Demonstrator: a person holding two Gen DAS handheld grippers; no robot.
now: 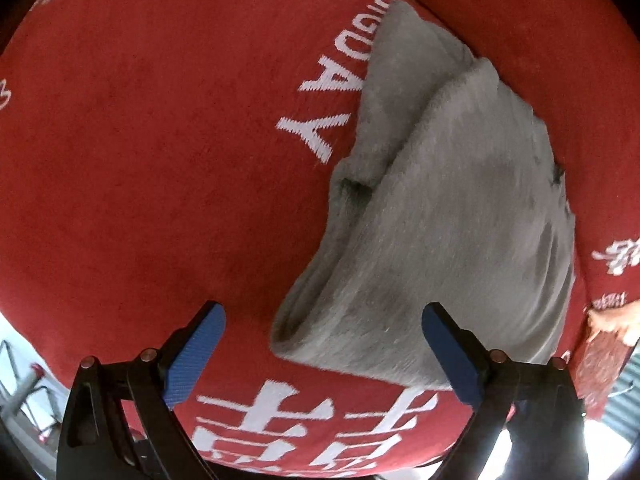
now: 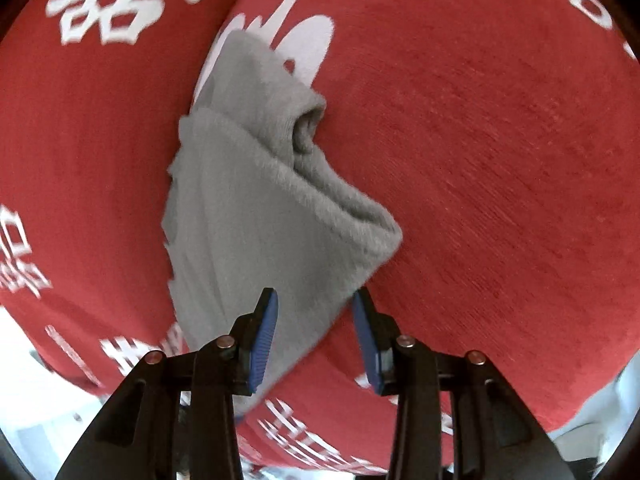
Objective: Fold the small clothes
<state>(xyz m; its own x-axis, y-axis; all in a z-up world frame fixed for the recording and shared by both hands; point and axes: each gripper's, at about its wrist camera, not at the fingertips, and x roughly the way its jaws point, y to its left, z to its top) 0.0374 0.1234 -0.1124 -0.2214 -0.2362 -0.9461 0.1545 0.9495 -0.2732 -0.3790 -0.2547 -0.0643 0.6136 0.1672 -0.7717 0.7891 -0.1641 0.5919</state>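
Note:
A small grey fleece garment [image 1: 460, 216] lies folded over on a red cloth [image 1: 160, 140] with white lettering. My left gripper [image 1: 324, 354] is open wide, its blue pads [image 1: 192, 360] on either side of the garment's near rolled edge, above it. In the right wrist view the same grey garment [image 2: 256, 208] lies with a bunched fold toward the right. My right gripper [image 2: 316, 340] is open, its blue pads [image 2: 262, 340] straddling the garment's near corner. Neither gripper holds anything.
The red cloth [image 2: 500, 160] covers the whole work surface and carries white characters [image 2: 124, 4]. Its near edge drops off below both grippers. A person's hand [image 1: 616, 320] shows at the right edge of the left wrist view.

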